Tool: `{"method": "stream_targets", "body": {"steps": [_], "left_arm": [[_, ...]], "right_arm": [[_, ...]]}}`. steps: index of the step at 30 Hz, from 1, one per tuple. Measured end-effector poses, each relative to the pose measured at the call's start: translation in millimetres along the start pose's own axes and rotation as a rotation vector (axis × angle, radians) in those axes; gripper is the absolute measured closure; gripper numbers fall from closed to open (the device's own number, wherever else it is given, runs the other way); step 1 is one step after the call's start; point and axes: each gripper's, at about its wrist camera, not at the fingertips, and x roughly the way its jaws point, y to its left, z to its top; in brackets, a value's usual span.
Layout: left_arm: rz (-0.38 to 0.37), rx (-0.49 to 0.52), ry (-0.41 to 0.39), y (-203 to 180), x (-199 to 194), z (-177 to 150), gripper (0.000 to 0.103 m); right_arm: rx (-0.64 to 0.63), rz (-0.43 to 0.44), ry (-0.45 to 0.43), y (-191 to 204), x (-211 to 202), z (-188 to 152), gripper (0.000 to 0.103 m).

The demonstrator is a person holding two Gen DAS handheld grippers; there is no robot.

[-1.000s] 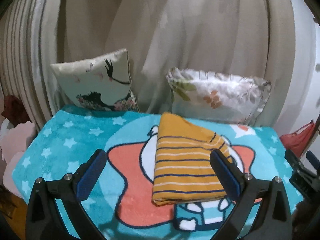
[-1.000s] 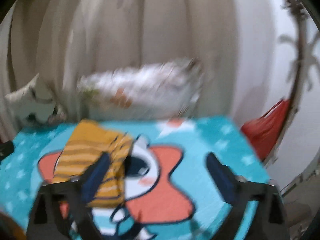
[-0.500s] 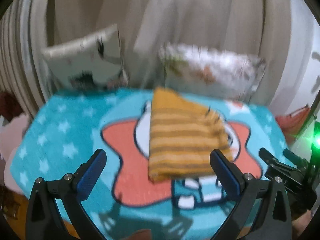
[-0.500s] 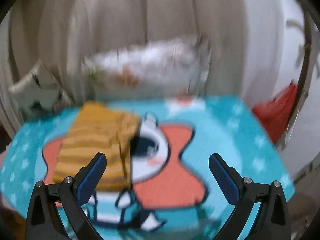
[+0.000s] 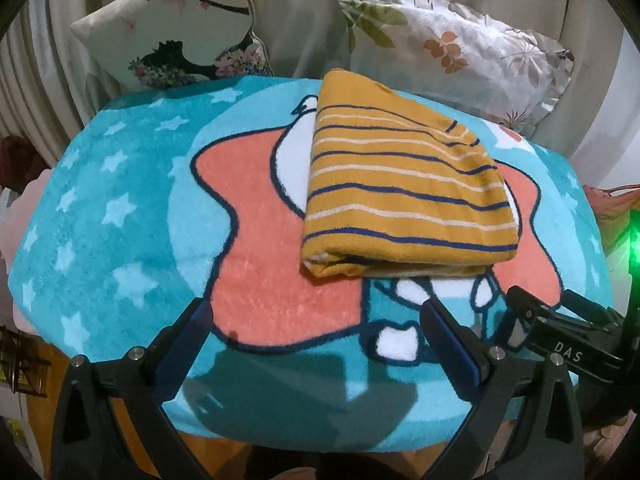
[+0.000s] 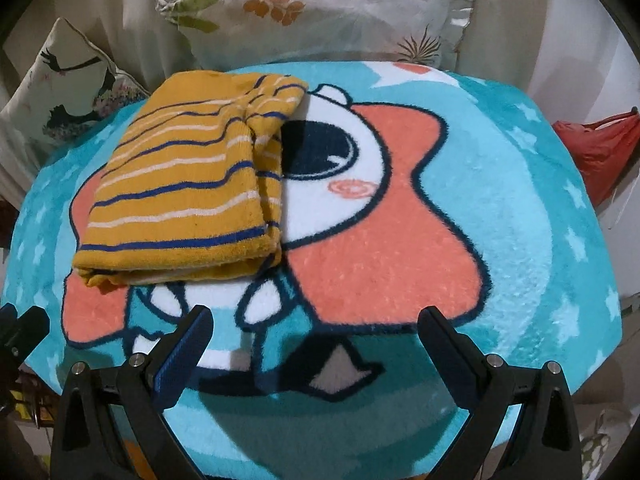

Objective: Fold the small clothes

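Now both grippers have dropped nearer the blanket (image 5: pixel 120 208): left gripper (image 5: pixel 316 340) released and empty, striped garment (image 5: pixel 400 196) folded at far centre-right, apparently finished, right gripper (image 6: pixel 316 340) also spread wide, clear of it.

Your left gripper (image 5: pixel 316 332) is a matte black frame whose two angular fingers taper forward, each faced on the inside with a ribbed dark blue pad (image 5: pixel 182 350). Two round silver screws sit on each finger's upper edge, near where it widens into the triangular base. Your right gripper (image 6: pixel 316 332) has the same build: black fingers, blue ribbed pad (image 6: pixel 184 356), paired silver screws. In the left wrist view its black body carries white "DAS" lettering, beside a green light at the right edge.
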Motion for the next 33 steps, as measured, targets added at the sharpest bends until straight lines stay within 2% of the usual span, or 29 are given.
{"method": "stream_targets", "body": {"steps": [9, 33], "left_arm": [[-0.010, -0.045, 0.063, 12, 18, 2, 0.000], [-0.040, -0.064, 0.135, 7, 33, -5, 0.000]], "right_arm": [[-0.047, -0.008, 0.022, 13, 11, 8, 0.000], [-0.107, -0.035, 0.025, 22, 11, 6, 0.000]]}}
